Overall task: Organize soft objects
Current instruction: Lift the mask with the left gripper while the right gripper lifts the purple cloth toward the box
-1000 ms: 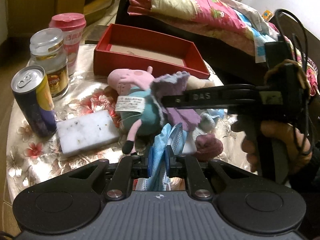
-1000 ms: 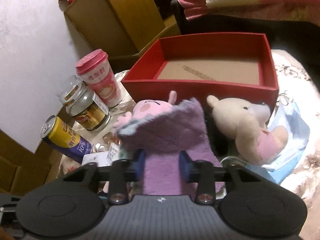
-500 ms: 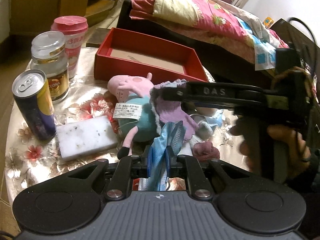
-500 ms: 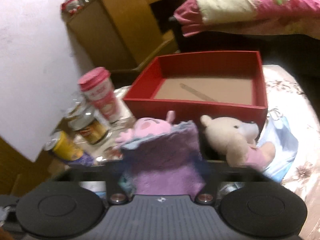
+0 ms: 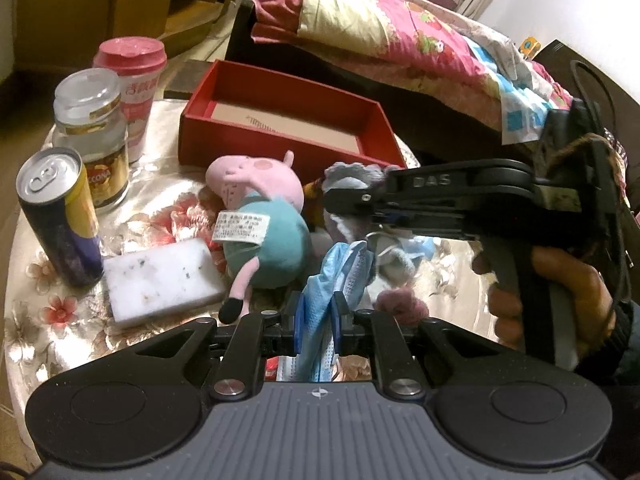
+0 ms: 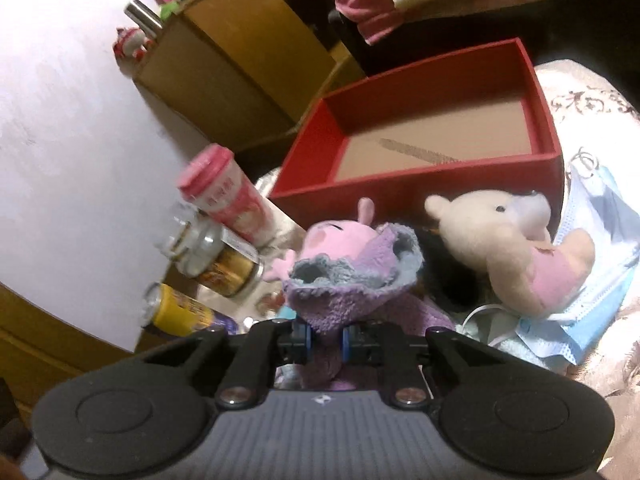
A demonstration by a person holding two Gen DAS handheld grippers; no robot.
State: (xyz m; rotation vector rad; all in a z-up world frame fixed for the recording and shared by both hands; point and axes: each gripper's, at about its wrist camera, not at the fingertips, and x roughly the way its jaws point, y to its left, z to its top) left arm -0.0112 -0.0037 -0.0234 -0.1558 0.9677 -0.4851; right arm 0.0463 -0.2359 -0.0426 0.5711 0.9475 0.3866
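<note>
Two hand-held grippers work over a round table draped in a shiny floral cloth [image 5: 60,312]. The left gripper [image 5: 316,320] has its blue-padded fingers pinched tight on a crumpled pale-blue disposable face mask [image 5: 340,264], which stands up from between them. The right gripper [image 6: 326,338], held in a bare hand [image 5: 560,288] seen from the left camera, is clamped narrow on a fuzzy purple sock with a grey-blue cuff [image 6: 352,280]; the open cuff points toward the open red cardboard box with a brown floor [image 6: 432,148] standing at the far side of the table.

Between the grippers and the box lie the other soft toys: a pink pig plush in a teal dress with a white sewn-in label [image 5: 260,216], lying on its back just in front of the box, and a beige plush bear in a pink top [image 6: 508,252], resting on a second flat blue face mask [image 6: 600,240] beside the box's near right corner. A white rectangular sponge block [image 5: 164,280] lies just left of the pig.

Along the table's left edge stand a yellow-and-purple drink can [image 5: 60,216], a clear glass jar with a gold label [image 5: 92,136] and a pink-lidded paper cup [image 5: 136,80]. Pink patterned bedding [image 5: 400,32] is piled behind the table.
</note>
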